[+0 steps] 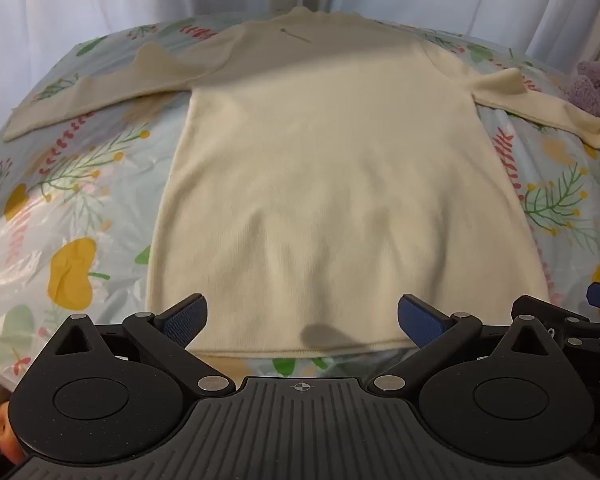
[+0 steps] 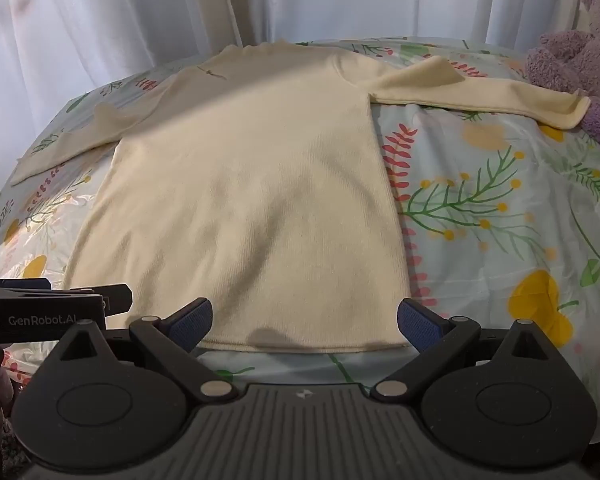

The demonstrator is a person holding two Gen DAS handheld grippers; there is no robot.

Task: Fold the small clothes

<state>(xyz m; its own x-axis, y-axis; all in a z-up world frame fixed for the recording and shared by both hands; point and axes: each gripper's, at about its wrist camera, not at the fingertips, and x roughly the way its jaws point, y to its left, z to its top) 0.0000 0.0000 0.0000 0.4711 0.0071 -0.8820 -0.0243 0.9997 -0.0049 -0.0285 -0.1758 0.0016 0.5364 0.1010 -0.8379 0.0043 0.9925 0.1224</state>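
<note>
A cream long-sleeved top (image 1: 340, 184) lies flat on the floral cover, hem towards me, collar at the far end, both sleeves spread out sideways. It also shows in the right wrist view (image 2: 252, 200). My left gripper (image 1: 302, 318) is open and empty, just above the hem near its middle. My right gripper (image 2: 304, 320) is open and empty, above the hem's right part. The right gripper's body shows at the left view's right edge (image 1: 572, 320). The left gripper's body shows at the right view's left edge (image 2: 48, 312).
A floral plastic cover (image 2: 500, 208) spreads over the whole surface. A purple teddy bear (image 2: 580, 56) sits at the far right, touching the right sleeve's cuff (image 2: 568, 112). White curtains (image 2: 140, 8) hang behind the surface.
</note>
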